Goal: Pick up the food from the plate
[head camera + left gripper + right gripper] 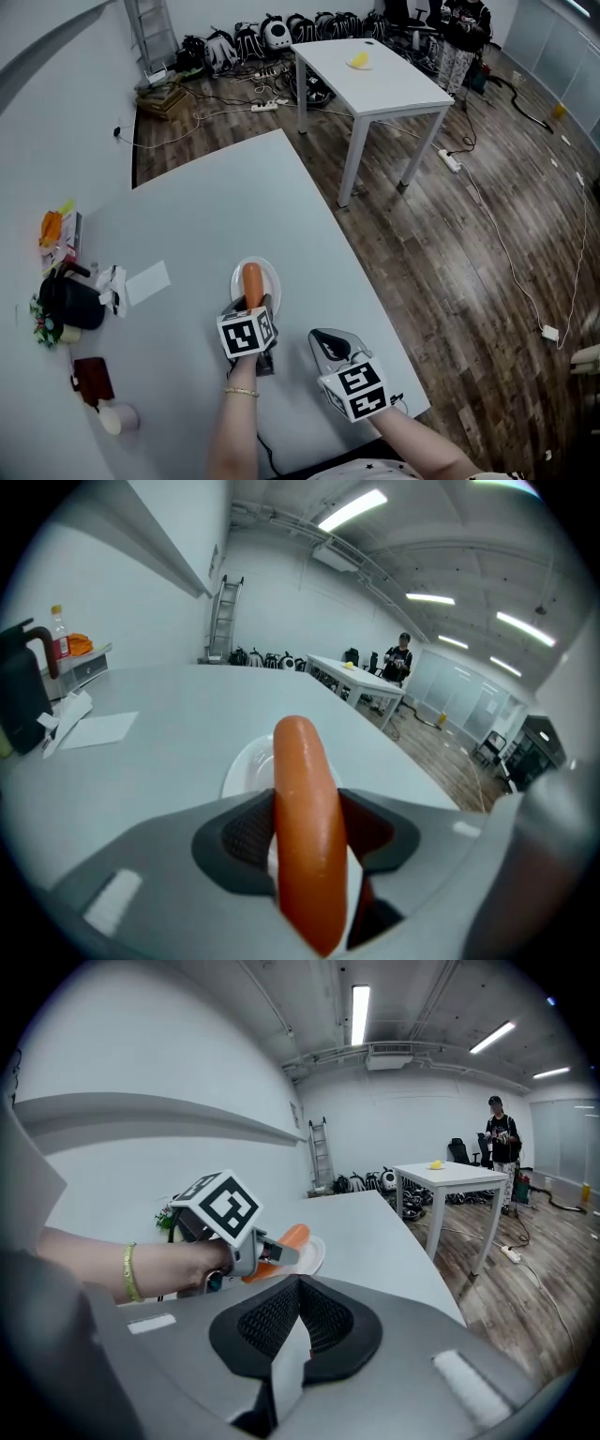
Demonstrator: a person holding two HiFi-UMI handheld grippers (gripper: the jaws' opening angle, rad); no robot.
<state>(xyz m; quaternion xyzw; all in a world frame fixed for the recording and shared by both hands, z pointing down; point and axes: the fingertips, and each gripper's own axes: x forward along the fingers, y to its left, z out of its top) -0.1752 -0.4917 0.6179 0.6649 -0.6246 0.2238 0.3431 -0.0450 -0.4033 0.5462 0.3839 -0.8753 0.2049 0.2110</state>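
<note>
Left gripper (311, 822) straddled the near end of the sausage (252, 281), which lay on the plate (271, 279). Its jaws stood wide and, we judged, were not yet pressing. Right gripper (296, 1324) rested shut and empty. We feared that closing so near the tip could squeeze the slick sausage out or tip the plate.

in the head view the left gripper (251, 308) covers the near end of the sausage (252, 281) and the near rim of the plate (271, 279), so i can't see them. the yellow thing (359, 60) on the far table (394, 89) is too small to name.
</note>
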